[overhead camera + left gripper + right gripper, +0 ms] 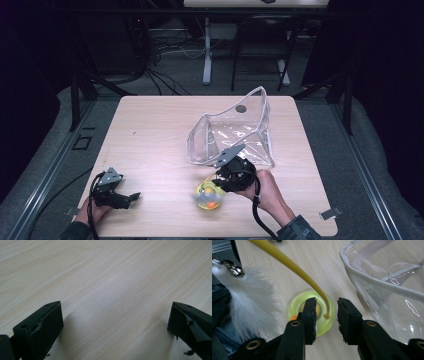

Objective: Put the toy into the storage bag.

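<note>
Right claw: jaws narrowed to a small gap around the yellow rod, just above where it joins the yellow disc toy. A sliver of space shows on each side of the rod, so the pads do not seem to press on it yet. Toy sits at the near edge of the desk, just in front of the clear bag; white feather hangs off to one side.

Left claw: wide open, nothing in it, low over bare desk, well apart from the toy.

Risks, as you stand:
- Rod is thin, round and bendy; if you lift on a loose pinch it likely slides through and the disc drops or swings
- The disc hangs from one end, so it can pivot and knock the bag rim
- The feather may snag on the bag's edge, or under a jaw
- The bag is light and unheld; a nudge could shove or fold it. Consider steadying it with the left claw
</note>
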